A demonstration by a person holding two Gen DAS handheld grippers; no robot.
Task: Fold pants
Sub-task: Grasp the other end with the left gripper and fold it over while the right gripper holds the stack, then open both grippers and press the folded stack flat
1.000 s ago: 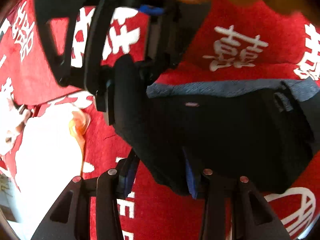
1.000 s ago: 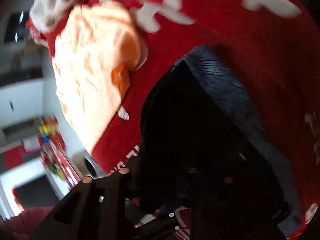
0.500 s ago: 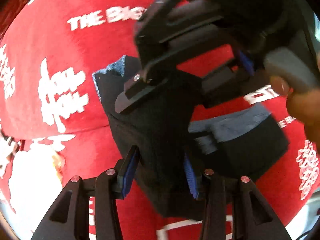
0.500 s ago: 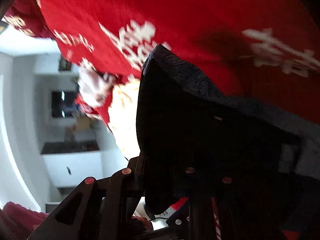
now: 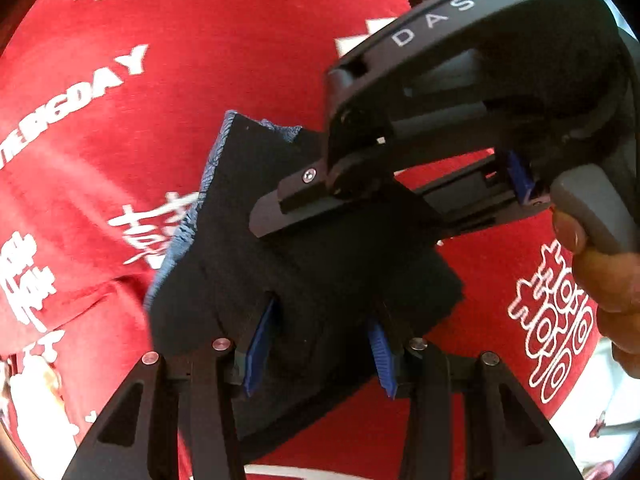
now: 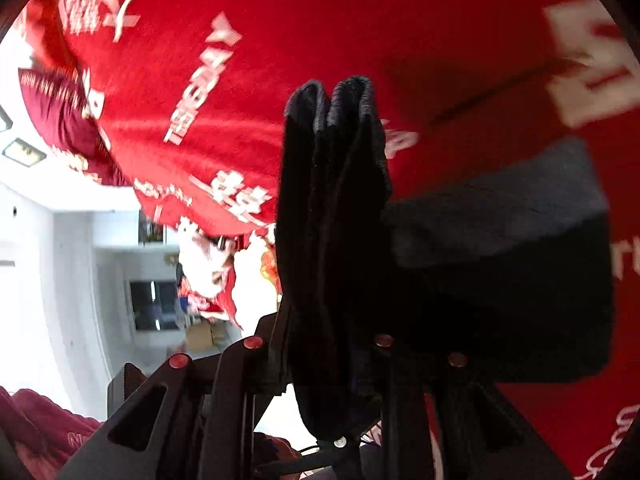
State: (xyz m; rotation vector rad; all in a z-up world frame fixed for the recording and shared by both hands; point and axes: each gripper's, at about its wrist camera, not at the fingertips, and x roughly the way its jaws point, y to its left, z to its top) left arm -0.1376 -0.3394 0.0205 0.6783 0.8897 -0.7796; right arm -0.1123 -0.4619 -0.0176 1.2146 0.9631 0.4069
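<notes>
Hanging bunched above the red printed cloth, the dark pants are being gripped by the left gripper and right gripper, both clamping folded layers, seemingly to keep the fold together.

We see our right gripper clamped on a thick fold of the dark pants, which stands up between the fingers. More of the pants drapes to the right over the red cloth with white lettering.
</notes>
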